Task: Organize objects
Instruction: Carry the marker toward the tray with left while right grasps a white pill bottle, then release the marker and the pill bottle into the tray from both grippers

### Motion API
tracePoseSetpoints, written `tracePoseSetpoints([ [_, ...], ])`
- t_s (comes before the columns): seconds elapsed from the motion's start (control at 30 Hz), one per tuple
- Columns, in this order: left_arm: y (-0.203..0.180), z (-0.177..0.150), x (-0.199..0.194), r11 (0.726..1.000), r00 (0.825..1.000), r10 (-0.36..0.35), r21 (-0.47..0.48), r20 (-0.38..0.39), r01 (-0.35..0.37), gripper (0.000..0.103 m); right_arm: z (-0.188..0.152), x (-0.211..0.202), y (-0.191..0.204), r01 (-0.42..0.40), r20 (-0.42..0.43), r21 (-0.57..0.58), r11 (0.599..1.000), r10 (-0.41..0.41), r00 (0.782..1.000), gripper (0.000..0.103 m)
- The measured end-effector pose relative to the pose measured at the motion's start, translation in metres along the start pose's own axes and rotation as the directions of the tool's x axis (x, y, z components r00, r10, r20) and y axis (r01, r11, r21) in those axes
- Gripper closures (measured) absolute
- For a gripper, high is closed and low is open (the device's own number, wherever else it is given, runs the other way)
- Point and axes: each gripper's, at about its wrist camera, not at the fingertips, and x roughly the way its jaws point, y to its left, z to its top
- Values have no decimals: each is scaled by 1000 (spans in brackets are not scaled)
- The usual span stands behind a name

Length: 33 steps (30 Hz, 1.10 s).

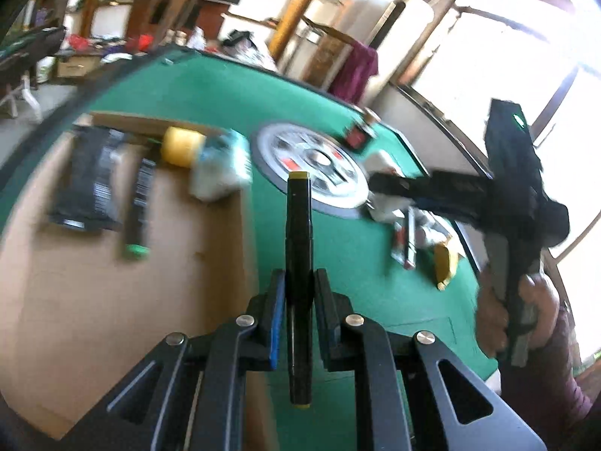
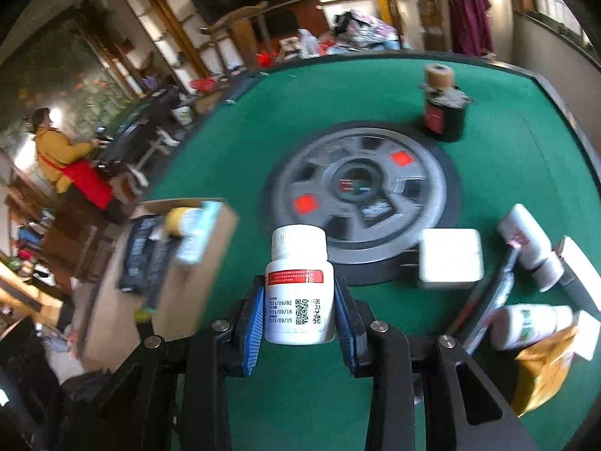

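A cardboard box (image 1: pixel 94 282) is sitting at the left of the green table (image 1: pixel 233 86), already holding 2 dark packets and a yellow-capped item. The left gripper (image 1: pixel 299 285) is clenching a black marker (image 1: pixel 298 263) upright above the box edge. The right gripper (image 2: pixel 298 314) is grasping a white pill bottle (image 2: pixel 299 285) low on its body. The smooth bottle could be slipping or tipping if swung quickly toward the box.
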Motion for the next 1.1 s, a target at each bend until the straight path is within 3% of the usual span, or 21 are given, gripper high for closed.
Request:
tracePoseSetpoints([
  [0.13, 32, 13, -15, 998, 999, 40, -43, -2, -40, 85, -4, 1, 36, -95, -16, -21, 995, 95, 995, 65],
  [0.23, 52, 21, -18, 992, 992, 124, -31, -2, -124, 88, -8, 17, 63, -156, -53, -30, 987, 155, 987, 65],
  [0.33, 80, 27, -10, 989, 991, 123, -78, -44, -126, 92, -13, 41, 89, -193, -99, -42, 980, 189, 977, 65],
  [0.5, 108, 33, 15, 981, 985, 137, -121, -107, -150, 93, -23, 85, 122, -192, -173, -68, 979, 178, 969, 65],
  [0.67, 116, 30, 20, 979, 987, 117, -154, -107, -133, 93, -26, 110, 145, -135, -188, -131, 982, 109, 976, 65],
  [0.73, 118, 28, 19, 979, 989, 103, -163, -103, -119, 87, -25, 117, 151, -111, -190, -154, 982, 81, 978, 65],
  [0.8, 121, 25, 14, 978, 992, 87, -182, -95, -104, 57, -23, 123, 155, -86, -188, -176, 981, 52, 981, 65],
  [0.87, 122, 23, 8, 977, 994, 84, -189, -76, -97, 45, -23, 129, 158, -57, -184, -201, 978, 20, 983, 65],
  [0.93, 120, 23, 1, 978, 994, 96, -182, -56, -104, 40, -22, 131, 159, -35, -176, -211, 977, -3, 984, 64],
  [1.0, 118, 21, -8, 977, 993, 118, -176, -31, -121, 29, -19, 127, 156, -29, -156, -207, 978, -3, 988, 63],
  [1.1, 110, 19, -13, 977, 990, 141, -160, -15, -142, 25, -15, 110, 150, -37, -116, -191, 981, 15, 993, 53],
])
